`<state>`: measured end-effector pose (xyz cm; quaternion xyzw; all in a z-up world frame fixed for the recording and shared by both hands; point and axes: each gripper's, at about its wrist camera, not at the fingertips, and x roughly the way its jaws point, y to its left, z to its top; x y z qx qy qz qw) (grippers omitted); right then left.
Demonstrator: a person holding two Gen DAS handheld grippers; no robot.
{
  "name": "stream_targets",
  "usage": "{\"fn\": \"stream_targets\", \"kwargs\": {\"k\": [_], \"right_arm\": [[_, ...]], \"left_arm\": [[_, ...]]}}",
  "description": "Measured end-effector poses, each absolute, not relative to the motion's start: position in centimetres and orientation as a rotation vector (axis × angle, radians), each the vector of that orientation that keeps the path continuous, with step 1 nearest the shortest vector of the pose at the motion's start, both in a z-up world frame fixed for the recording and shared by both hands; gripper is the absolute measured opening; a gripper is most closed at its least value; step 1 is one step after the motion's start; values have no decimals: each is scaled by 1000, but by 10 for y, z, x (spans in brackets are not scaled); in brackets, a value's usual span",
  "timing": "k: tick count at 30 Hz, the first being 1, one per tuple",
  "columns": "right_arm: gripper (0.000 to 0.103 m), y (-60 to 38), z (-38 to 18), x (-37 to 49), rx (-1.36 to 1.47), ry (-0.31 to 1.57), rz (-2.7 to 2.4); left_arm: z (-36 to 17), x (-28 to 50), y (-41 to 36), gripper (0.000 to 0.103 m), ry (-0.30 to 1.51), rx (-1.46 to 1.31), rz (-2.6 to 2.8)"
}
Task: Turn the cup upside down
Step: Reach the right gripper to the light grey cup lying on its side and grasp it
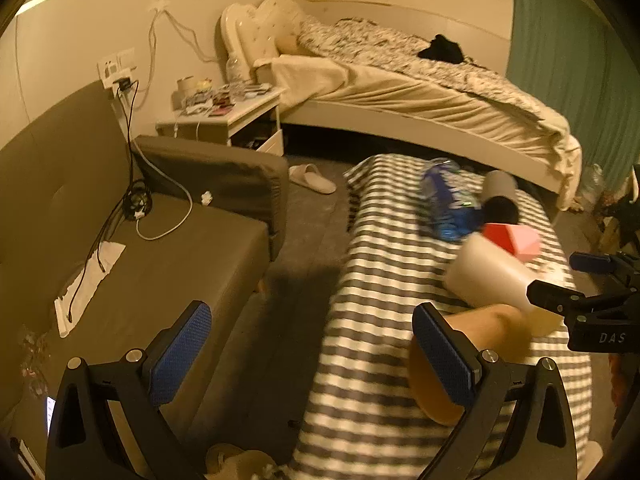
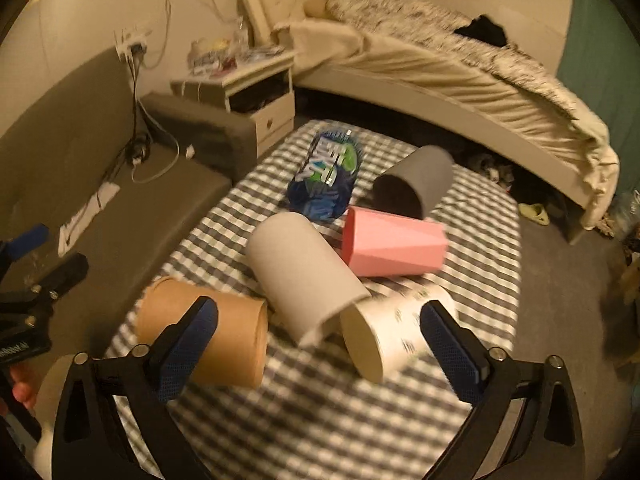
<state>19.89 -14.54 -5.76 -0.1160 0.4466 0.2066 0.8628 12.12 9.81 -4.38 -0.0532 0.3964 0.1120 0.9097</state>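
Observation:
Several cups lie on their sides on a checked cloth (image 2: 304, 420): a brown paper cup (image 2: 236, 344), a light grey cup (image 2: 300, 272), a white printed cup (image 2: 388, 332), a pink faceted cup (image 2: 394, 246) and a dark grey cup (image 2: 420, 180). My right gripper (image 2: 320, 340) is open above the near cups, holding nothing. My left gripper (image 1: 312, 348) is open and empty over the cloth's left edge; the brown cup (image 1: 472, 344) lies just behind its right finger. The right gripper (image 1: 560, 280) shows in the left wrist view next to the light grey cup (image 1: 488, 276).
A crushed blue plastic bottle (image 2: 326, 176) lies at the far end of the cloth. A grey sofa (image 1: 140, 248) with cables stands on the left. A white nightstand (image 2: 256, 88) and a bed (image 2: 460, 76) are behind. A slipper (image 1: 312, 178) lies on the floor.

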Motion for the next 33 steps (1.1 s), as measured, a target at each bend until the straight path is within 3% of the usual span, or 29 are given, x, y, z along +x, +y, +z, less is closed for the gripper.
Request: {"fn": "stream_targets", "kwargs": {"k": [8,22,33], "right_arm": [[88,-137,-104,248,-224,1084,482],[87,-115,-136,273,-278,1264,526],[73,-120,-97,257,-239,1179,496]], "left_arm": [[-76,147,115,103,877,-121,245],[-86,160,117,103,894,-127,235],[-61,145,117,103,859,-139,239]]}}
